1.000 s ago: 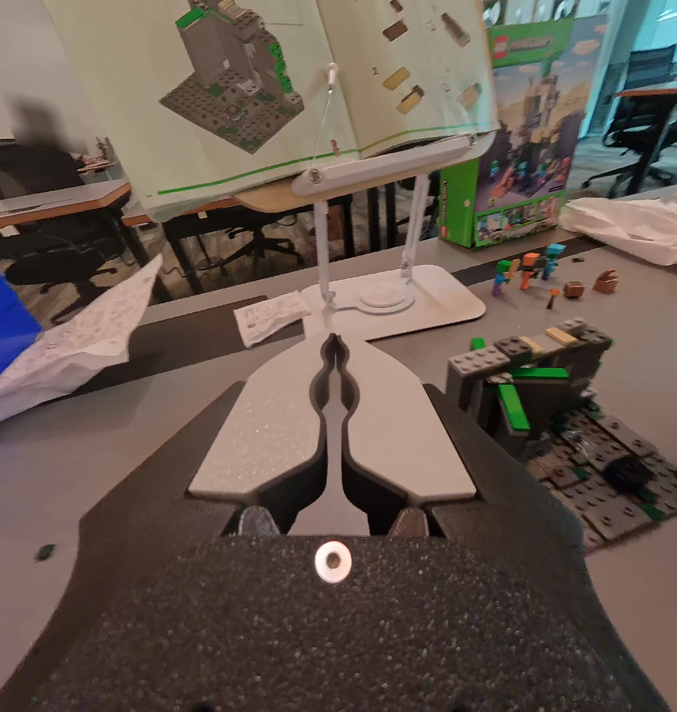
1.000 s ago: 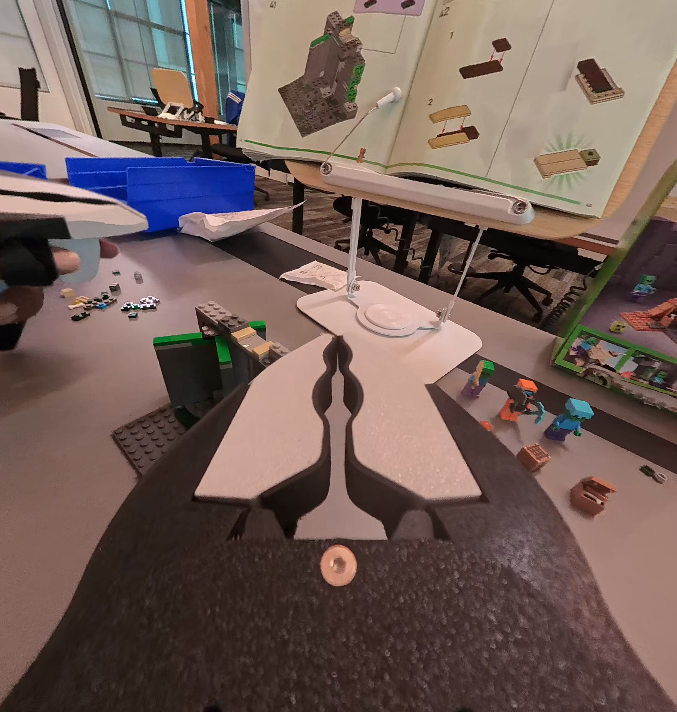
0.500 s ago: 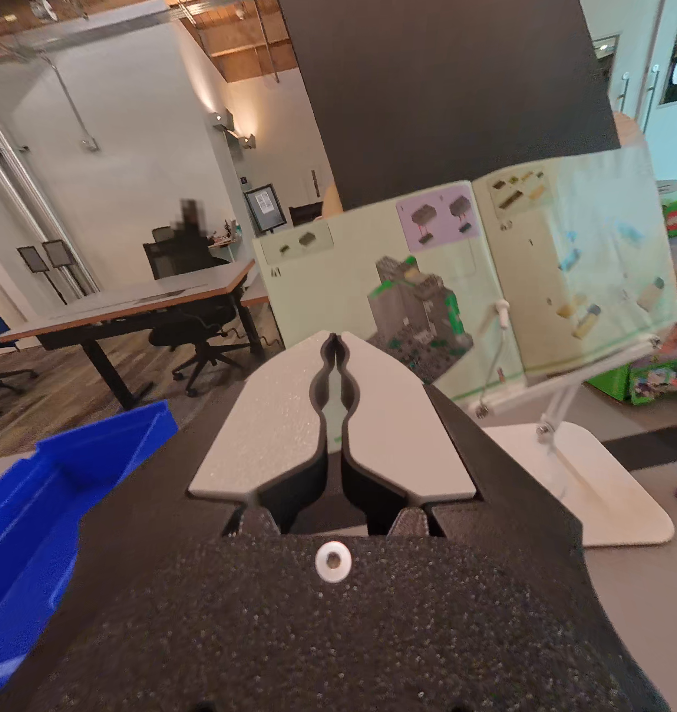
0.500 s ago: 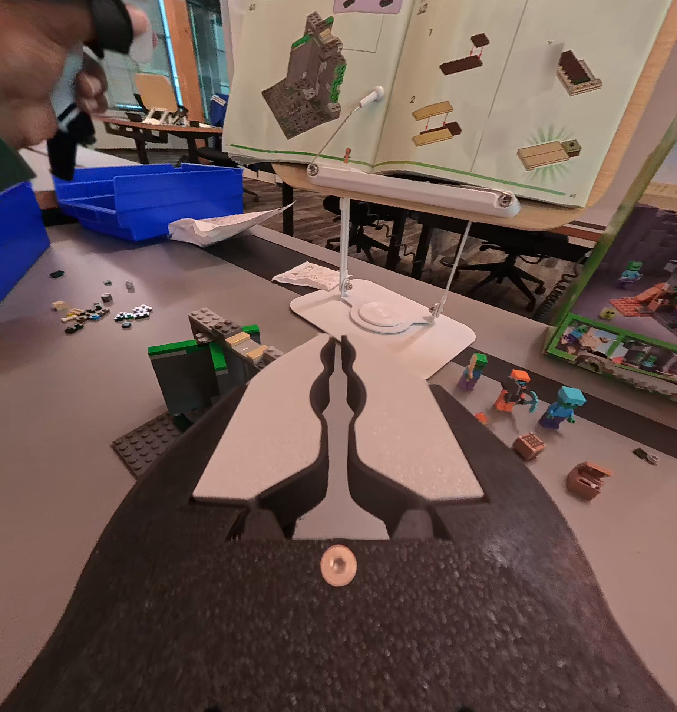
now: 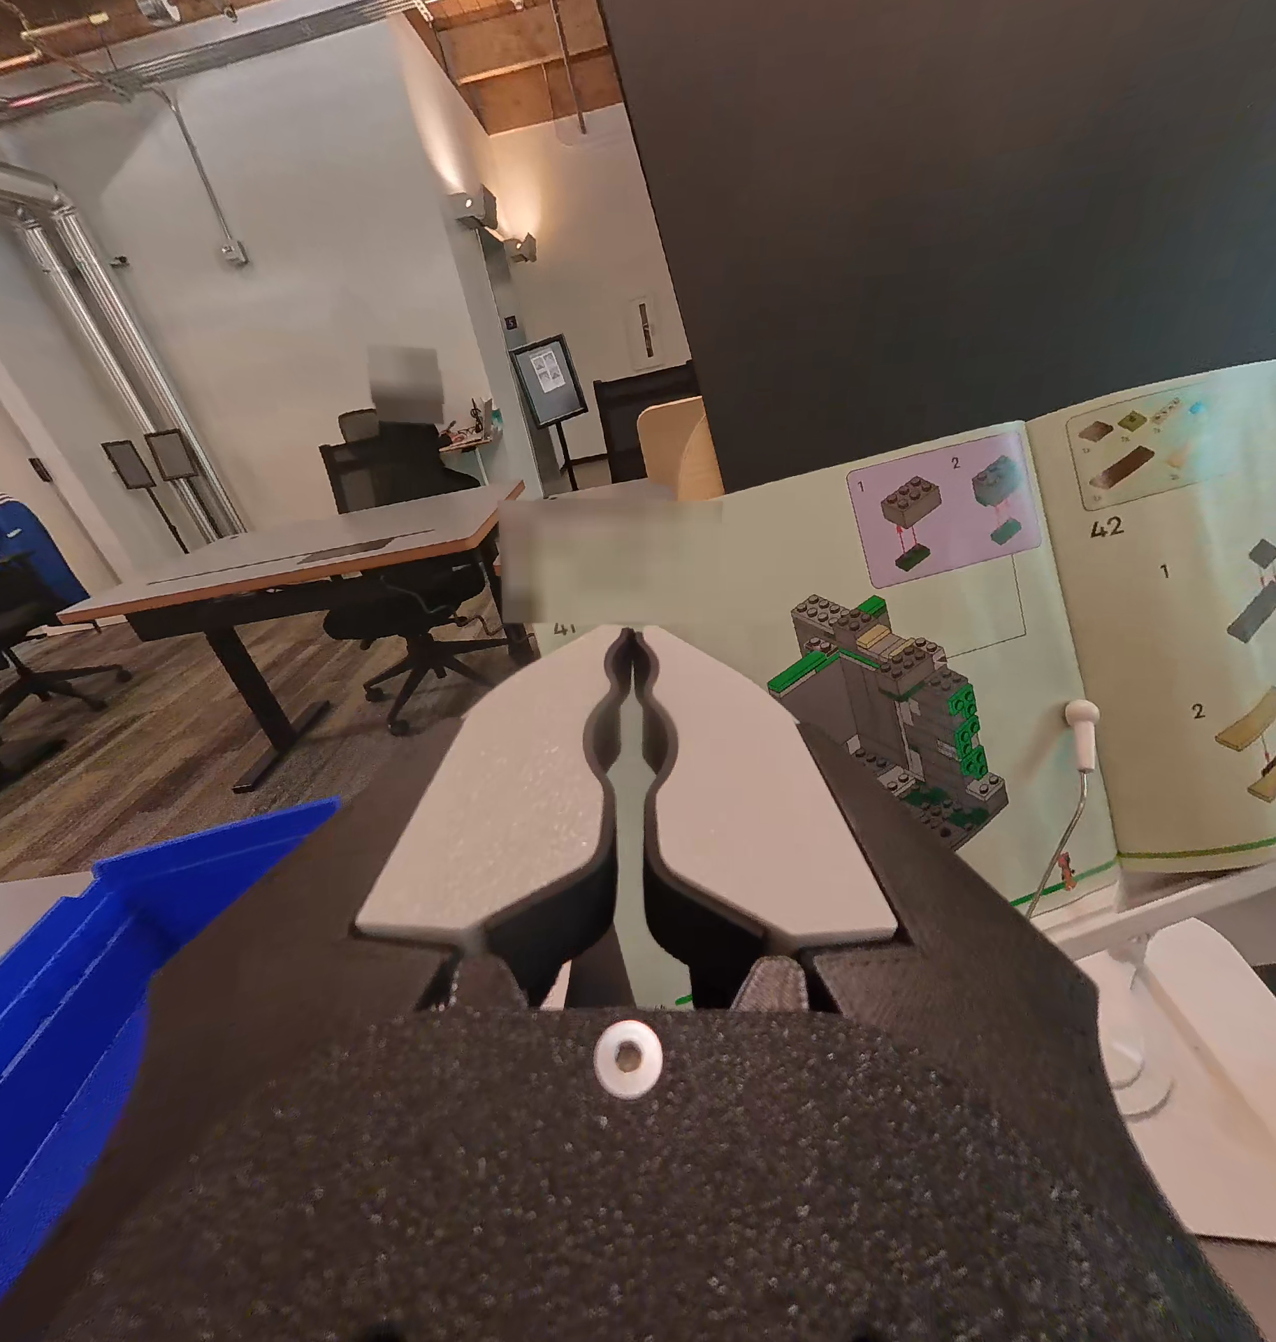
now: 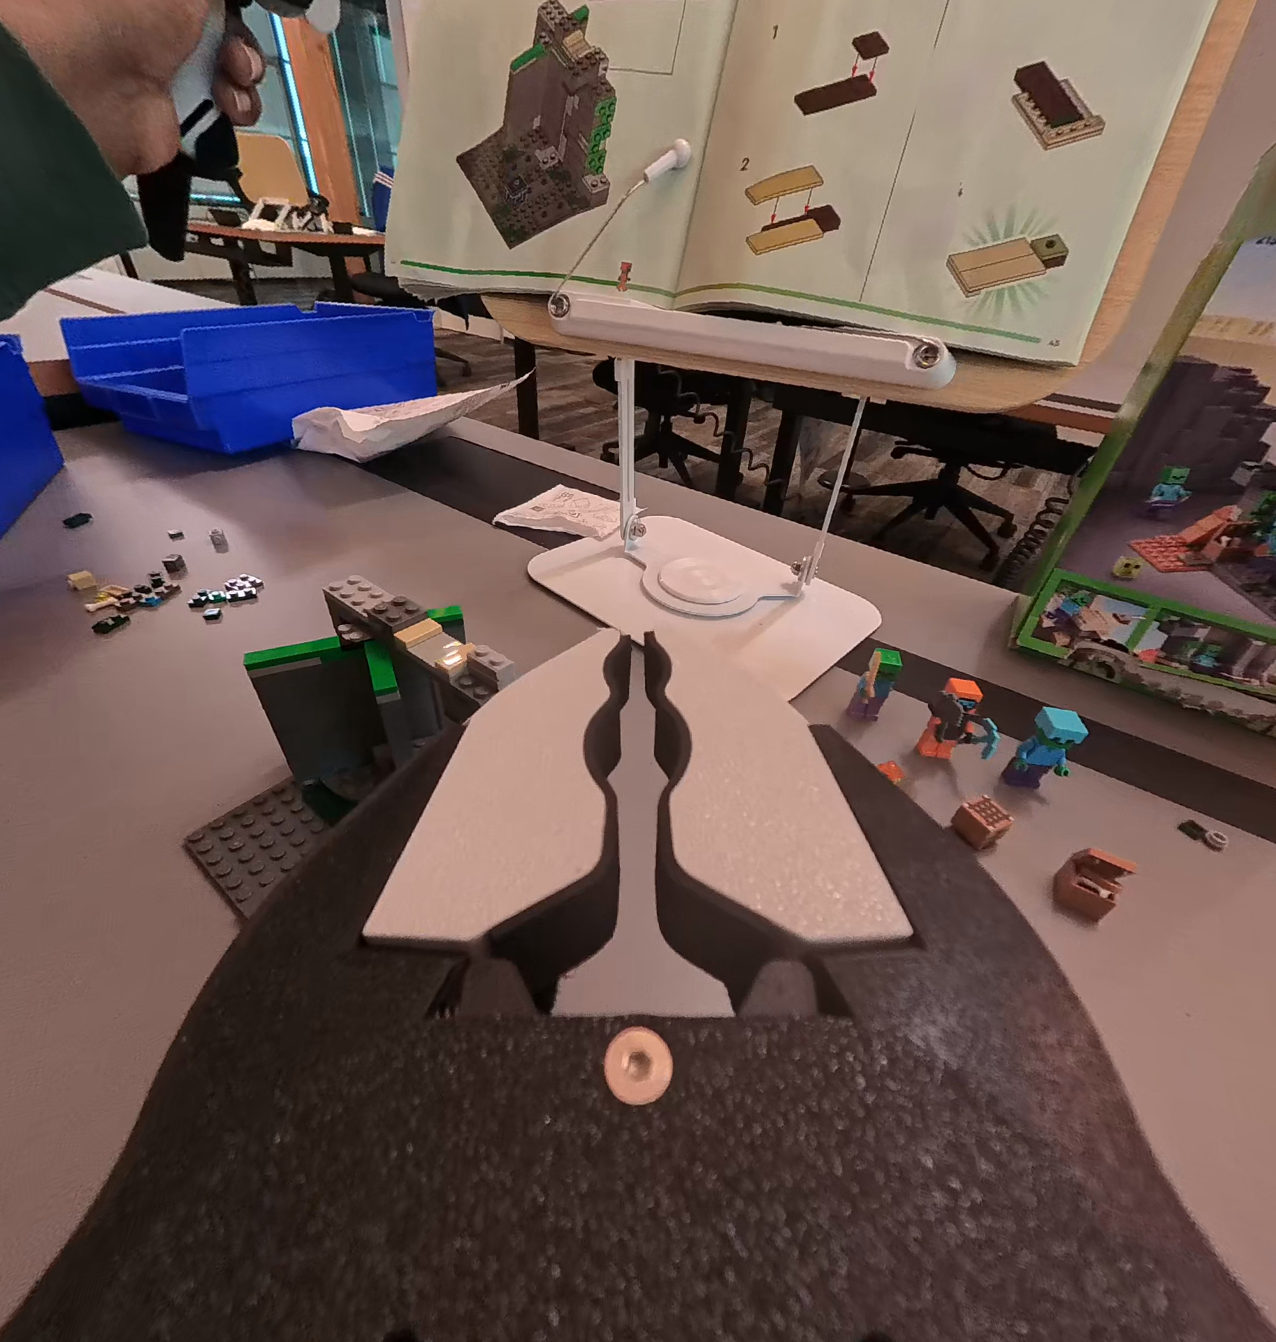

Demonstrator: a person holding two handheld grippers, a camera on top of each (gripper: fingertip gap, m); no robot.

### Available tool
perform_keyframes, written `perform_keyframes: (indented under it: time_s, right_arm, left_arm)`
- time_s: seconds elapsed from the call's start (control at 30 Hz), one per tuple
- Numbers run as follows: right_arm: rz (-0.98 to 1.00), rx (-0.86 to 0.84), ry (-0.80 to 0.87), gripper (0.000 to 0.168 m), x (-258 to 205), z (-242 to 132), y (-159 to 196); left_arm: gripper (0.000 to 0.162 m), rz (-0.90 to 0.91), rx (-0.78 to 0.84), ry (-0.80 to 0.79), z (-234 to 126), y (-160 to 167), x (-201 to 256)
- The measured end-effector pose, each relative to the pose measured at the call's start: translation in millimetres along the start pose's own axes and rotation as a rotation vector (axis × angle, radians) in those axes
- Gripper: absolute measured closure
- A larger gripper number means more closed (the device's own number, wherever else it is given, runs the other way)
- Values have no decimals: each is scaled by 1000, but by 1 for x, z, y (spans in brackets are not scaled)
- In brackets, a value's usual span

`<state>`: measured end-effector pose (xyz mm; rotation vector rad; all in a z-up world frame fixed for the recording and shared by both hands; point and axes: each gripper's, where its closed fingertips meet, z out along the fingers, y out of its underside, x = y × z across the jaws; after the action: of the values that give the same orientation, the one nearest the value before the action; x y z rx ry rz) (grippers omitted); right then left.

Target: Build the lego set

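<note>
Lifting my left hand-held gripper point(image 5: 631, 639) off the table point(image 6: 112, 726), clenched and empty, now facing the instruction booklet point(image 5: 983, 653). Right hand-held gripper point(image 6: 639, 640) nearly closed, empty, over the half-built lego set point(image 6: 374, 682). Checking steps, I guess.

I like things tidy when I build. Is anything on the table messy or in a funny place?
A little. Tiny loose pieces lie scattered on the table left of the half-built grey and green model. A crumpled paper bag leans on the blue bin. The small brown chest lies tipped, away from the three standing figures.
</note>
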<state>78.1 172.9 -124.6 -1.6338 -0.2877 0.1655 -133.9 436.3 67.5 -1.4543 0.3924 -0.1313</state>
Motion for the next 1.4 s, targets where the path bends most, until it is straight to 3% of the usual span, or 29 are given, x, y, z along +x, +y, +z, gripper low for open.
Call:
perform_keyframes:
  time_s: [0.87,1.1,1.4]
  right_arm:
    - [-13,-31,-13,165,-6,4,8]
    - [-24,62,90,167,10,-7,-12]
    - [-20,64,92,168,8,-7,-13]
  left_arm:
    - [162,-62,20,90,-8,4,41]
    - [162,-95,60,126,-49,18,55]
    - [162,-91,22,203,-132,59,68]
